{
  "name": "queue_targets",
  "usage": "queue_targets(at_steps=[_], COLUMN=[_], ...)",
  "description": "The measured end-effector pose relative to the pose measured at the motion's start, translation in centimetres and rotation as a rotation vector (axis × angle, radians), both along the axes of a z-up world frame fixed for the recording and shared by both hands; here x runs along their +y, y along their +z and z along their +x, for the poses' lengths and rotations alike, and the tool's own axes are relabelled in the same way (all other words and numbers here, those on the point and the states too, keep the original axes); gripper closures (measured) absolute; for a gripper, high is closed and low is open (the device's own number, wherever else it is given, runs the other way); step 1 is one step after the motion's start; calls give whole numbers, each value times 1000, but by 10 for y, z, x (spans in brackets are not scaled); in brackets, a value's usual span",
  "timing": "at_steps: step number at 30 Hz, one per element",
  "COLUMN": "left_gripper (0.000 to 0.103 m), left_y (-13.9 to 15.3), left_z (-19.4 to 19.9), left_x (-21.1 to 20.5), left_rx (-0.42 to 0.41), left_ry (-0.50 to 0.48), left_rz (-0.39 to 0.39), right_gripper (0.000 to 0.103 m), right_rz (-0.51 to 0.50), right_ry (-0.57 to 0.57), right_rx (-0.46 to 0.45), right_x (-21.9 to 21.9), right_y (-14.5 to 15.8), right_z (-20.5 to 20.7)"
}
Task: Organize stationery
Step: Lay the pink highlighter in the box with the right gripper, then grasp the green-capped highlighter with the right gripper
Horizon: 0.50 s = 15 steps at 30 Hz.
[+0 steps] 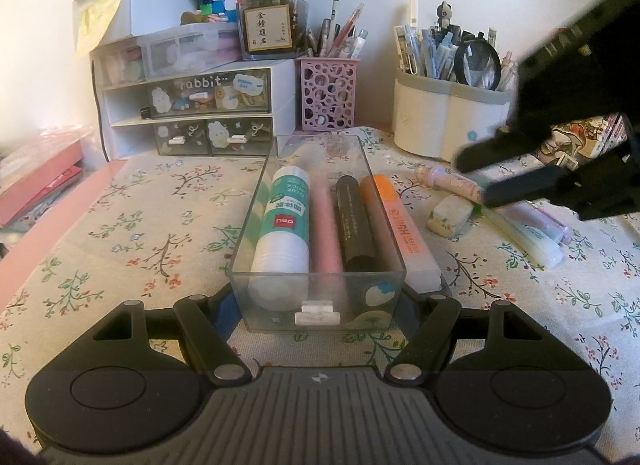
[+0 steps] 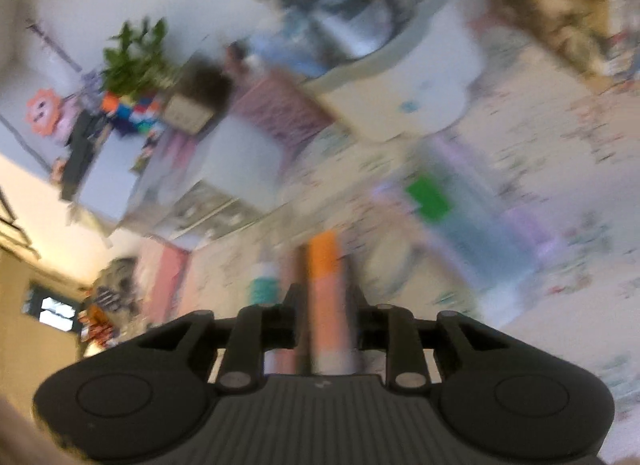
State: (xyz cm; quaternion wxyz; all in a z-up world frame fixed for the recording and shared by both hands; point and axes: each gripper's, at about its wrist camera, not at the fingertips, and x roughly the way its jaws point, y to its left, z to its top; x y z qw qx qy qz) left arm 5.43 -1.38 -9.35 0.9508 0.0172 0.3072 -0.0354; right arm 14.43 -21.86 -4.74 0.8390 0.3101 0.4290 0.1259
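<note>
The desk (image 1: 120,225), covered in a floral cloth, carried a white set of small drawers (image 1: 188,113) at the far left, a pink cut-out pen cup (image 1: 329,94) beside it and a white-and-grey pen holder (image 1: 444,117) with a magnifying glass (image 1: 479,62) farther right. Near the middle lay a clear plastic tray (image 1: 320,305), its short end between the jaws of the left gripper (image 1: 320,305), which stood close against its two sides and appeared to clamp it. Inside the tray, side by side from left to right, lay a white glue stick (image 1: 285,225) with a green label, a pink marker (image 1: 326,233), a black marker (image 1: 355,221) and an orange highlighter (image 1: 394,221) resting up against the right wall. To the right of the tray, on the cloth, sat a worn eraser (image 1: 450,215), with a lilac pen (image 1: 444,181) beyond it and pale green and purple highlighters (image 1: 532,237) lying together. The right gripper (image 1: 476,177) hung over those loose pens, its jaws slightly parted with nothing between them as far as I could see from the left view. The right wrist view was heavily blurred and tilted; in it the orange highlighter (image 2: 326,261) showed between the jaws, though I could not tell whether they touched it.
</note>
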Motion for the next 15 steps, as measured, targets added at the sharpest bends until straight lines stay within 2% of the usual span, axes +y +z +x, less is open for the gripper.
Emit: queue_targets(at_steps=[4, 7, 12, 15], left_gripper=[31, 31, 31, 31], left_y=[0, 0, 0, 0], left_z=[0, 0, 0, 0], left_x=[0, 0, 0, 0], left_rx=[0, 0, 0, 0], left_ry=[0, 0, 1, 1], left_rz=[1, 1, 1, 1], right_gripper=[103, 103, 102, 102], right_rz=[-5, -45, -94, -211], right_ry=[-32, -68, -64, -53], right_rx=[5, -6, -27, -47], right_x=[-18, -31, -40, -32], right_y=[-4, -3, 2, 5], right_z=[-2, -5, -10, -13])
